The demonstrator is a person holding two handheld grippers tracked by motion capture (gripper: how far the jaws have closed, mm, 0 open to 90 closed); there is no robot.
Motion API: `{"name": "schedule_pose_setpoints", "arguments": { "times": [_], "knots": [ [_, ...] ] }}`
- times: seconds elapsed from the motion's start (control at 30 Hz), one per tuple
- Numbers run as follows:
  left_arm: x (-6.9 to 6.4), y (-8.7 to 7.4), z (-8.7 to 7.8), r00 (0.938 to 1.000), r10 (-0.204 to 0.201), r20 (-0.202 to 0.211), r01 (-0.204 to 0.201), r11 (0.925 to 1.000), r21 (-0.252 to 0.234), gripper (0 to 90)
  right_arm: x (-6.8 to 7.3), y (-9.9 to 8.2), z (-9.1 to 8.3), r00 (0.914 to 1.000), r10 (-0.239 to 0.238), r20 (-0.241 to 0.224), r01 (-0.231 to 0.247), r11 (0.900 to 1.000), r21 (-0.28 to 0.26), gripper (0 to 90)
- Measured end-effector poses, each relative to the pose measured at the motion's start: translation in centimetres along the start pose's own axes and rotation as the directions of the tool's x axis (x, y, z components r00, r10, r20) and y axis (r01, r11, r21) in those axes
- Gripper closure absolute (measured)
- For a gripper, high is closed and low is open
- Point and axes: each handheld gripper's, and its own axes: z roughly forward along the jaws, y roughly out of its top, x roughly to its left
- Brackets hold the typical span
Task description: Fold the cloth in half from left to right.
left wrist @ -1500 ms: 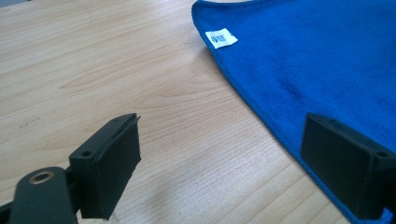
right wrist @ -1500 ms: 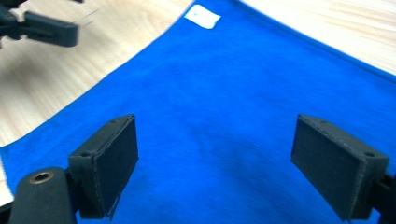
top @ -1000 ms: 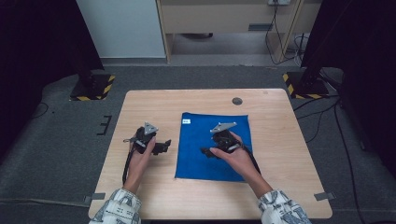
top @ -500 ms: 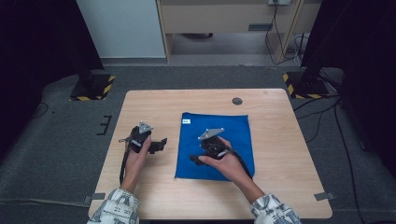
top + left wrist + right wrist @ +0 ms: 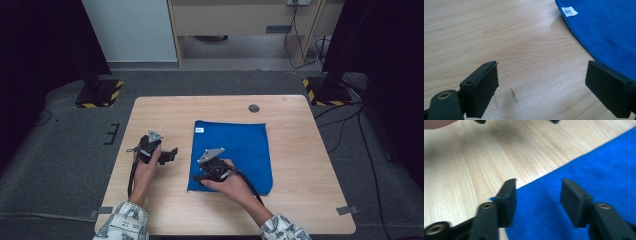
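A blue cloth lies flat on the wooden table, with a small white label at its far left corner. My right gripper sits low over the cloth's near left corner. In the right gripper view its jaws have just been closing and stand half apart. The cloth's edge lies flat beneath the gap and neither pad presses on it. My left gripper hovers over bare wood just left of the cloth, its jaws wide open and empty, with the cloth at its right.
A dark round grommet sits in the tabletop behind the cloth. Two dark stands with yellow-black striped bases flank the table's far corners, with cables on the floor to the right.
My right hand has slid left across the cloth to its near left corner, and its jaws have narrowed. The left hand has stayed where it was.
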Motion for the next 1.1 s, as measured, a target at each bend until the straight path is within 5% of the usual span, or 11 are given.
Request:
{"name": "schedule_pose_setpoints", "arguments": {
  "times": [0.2, 0.4, 0.53, 0.87, 1.1],
  "knots": [
    [0.1, 0.0, 0.0, 1.0, -0.004, -0.002, 0.004, 1.0, 0.001, 10.5, 1.4, 0.0, 0.7, 0.9993, -0.032, -0.017, 0.032, 0.9995, 0.005, 61.5],
    [-0.1, 0.0, 0.1, 1.0, 0.004, 0.002, -0.004, 0.9999, 0.011, 10.5, 2.9, -0.5, 2.2, 0.9983, -0.058, -0.012, 0.058, 0.9967, 0.056, 40.2],
    [-0.1, 0.0, 0.1, 1.0, 0.003, 0.004, -0.003, 1.0, 0.009, 10.4, 3.4, -0.9, 2.8, 0.9961, -0.087, 0.015, 0.086, 0.9935, 0.074, 38.0],
    [-0.3, 0.0, 0.1, 0.9999, 0.007, 0.009, -0.008, 0.9999, 0.012, 10.5, 2.4, -1.3, 2.2, 0.9961, -0.065, 0.059, 0.062, 0.9969, 0.049, 80.9],
    [-0.3, 0.1, 0.1, 0.9995, -0.007, 0.032, 0.007, 1.0, 0.005, 10.5, 2.5, -1.4, 1.8, 0.9992, -0.029, 0.029, 0.028, 0.9992, 0.028, 84.9]
  ]
}}
